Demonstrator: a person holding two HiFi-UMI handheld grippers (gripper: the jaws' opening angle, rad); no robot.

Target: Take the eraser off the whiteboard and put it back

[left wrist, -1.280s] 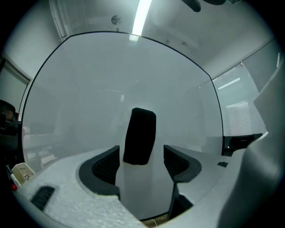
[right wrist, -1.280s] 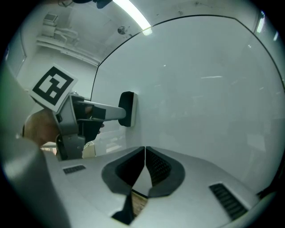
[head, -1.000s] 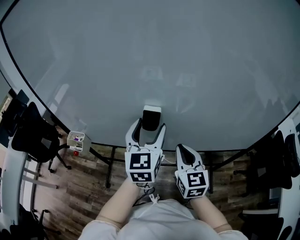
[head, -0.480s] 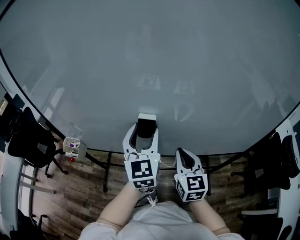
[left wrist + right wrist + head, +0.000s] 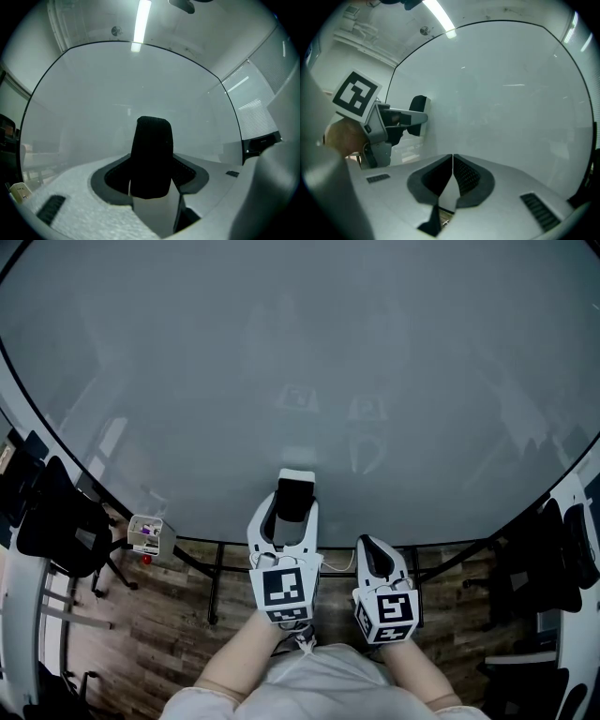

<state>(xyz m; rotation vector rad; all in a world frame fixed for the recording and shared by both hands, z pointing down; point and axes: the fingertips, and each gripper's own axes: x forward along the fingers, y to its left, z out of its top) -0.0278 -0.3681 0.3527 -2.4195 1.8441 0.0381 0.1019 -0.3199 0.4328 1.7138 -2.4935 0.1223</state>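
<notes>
Glossy whiteboard (image 5: 300, 362) ahead; the level left gripper (image 5: 292, 504) is closing its jaws around the black, felt-faced eraser (image 5: 151, 154) (right gripper (image 5: 453, 174) pinched together, empty)

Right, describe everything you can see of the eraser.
The eraser is a small block with a black, felt-like textured body and a white part along one edge. It sits against the whiteboard, low down near the bottom edge. It stands between the jaws of the left gripper, which are closing around it. A thin gap shows on one side, so they do not seem to press it yet. Nothing else touches it.
</notes>
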